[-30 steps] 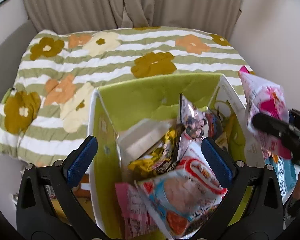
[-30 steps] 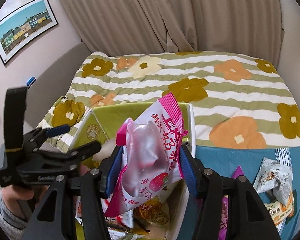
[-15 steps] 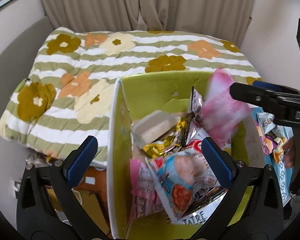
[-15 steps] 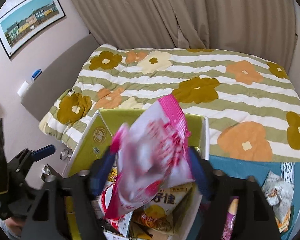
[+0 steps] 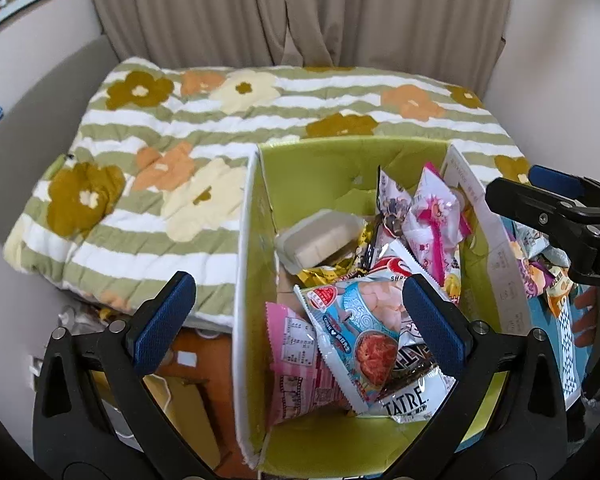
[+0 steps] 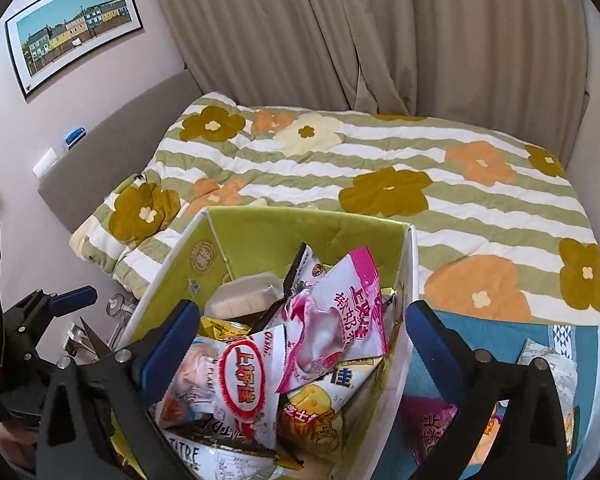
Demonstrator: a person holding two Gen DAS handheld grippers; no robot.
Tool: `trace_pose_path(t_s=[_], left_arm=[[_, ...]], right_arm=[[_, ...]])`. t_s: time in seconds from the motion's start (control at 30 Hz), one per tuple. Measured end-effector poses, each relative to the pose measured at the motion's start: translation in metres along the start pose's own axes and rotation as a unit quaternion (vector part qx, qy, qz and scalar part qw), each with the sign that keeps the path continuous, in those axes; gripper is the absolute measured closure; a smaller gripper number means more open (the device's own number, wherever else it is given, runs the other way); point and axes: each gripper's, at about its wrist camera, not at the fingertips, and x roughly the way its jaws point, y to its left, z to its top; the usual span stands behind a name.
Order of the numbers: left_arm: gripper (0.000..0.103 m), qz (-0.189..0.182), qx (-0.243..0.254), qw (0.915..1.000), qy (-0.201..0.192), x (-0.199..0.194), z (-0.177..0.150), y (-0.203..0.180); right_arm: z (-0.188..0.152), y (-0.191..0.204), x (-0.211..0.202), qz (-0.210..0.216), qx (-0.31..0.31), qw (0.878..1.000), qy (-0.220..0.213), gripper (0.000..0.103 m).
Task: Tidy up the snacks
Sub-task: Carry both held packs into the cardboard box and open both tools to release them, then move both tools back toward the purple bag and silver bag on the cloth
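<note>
Released a moment ago, the pink snack bag (image 6: 336, 316) now lies in the green box (image 6: 268, 236), and the right tongs (image 6: 300, 340) gape empty above it. Left tongs (image 5: 300, 316) are also spread apart over the box's near left corner. Inside lie an "Oishi" packet (image 6: 248, 384) and a "TATRE" pack (image 5: 408, 398). Beyond, a floral striped quilt (image 6: 380, 168) reaches beige curtains (image 6: 340, 28); more snacks (image 6: 548, 364) sit right on teal cloth (image 6: 460, 324).

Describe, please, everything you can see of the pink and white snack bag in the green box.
The pink and white snack bag is crinkly, glossy plastic with a solid pink sealed top edge, red Chinese characters and a clear window. It lies tilted on the other packets inside the green box, near the right wall, free of both open grippers.
</note>
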Motion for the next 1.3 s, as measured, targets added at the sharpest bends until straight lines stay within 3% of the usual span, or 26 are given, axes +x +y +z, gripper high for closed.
trace_pose_path(t_s=[0.4,0.77,0.87,1.03,1.3], left_arm=[[0.000,-0.017,0.016,0.9982,-0.055,-0.068,-0.002,-0.013],[0.000,-0.033,0.025,0.9964,-0.074,-0.101,-0.017,-0.053],[0.000,-0.036,0.026,0.9962,-0.075,-0.106,-0.026,-0.077],[0.000,-0.040,0.014,0.9968,-0.068,-0.109,-0.036,-0.125],[0.000,-0.034,0.010,0.9973,-0.063,-0.101,-0.048,-0.218]], right_arm=[[-0.012,0.017,-0.074,-0.039,0.017,0.998,-0.050,0.001],[-0.056,-0.024,-0.146,-0.137,0.073,0.984,-0.083,0.000],[-0.071,-0.042,-0.164,-0.159,0.081,0.980,-0.091,0.000],[-0.092,-0.075,-0.187,-0.161,0.075,0.980,-0.095,0.000],[-0.112,-0.146,-0.206,-0.125,0.065,0.988,-0.068,0.000]])
